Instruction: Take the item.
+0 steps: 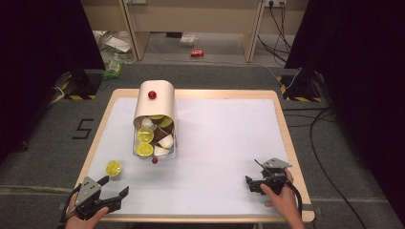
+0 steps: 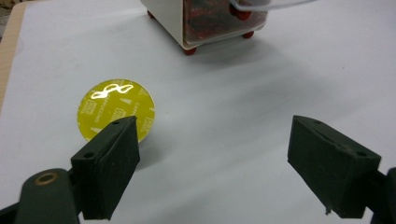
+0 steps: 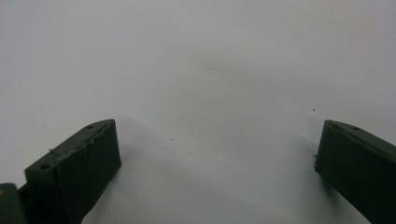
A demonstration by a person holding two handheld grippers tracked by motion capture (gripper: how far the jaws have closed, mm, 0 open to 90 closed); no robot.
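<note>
A cream box (image 1: 154,102) with a red knob (image 1: 152,95) on top stands at the left middle of the white mat. Its open front holds several yellow-lidded and white capsules (image 1: 145,135). One loose yellow capsule (image 1: 113,168) lies on the mat in front of the box, to its left. My left gripper (image 1: 115,186) sits just below that capsule, open and empty. In the left gripper view the capsule (image 2: 116,109) lies just beyond the left jaw, with the box (image 2: 205,21) farther off. My right gripper (image 1: 253,179) rests open at the lower right, over bare mat (image 3: 205,70).
The white mat (image 1: 224,138) covers a wood-rimmed table (image 1: 286,129). Small red ball feet (image 2: 189,51) show under the box. Beyond the table are dark curtains, cables, and a red can (image 1: 197,53) on the floor.
</note>
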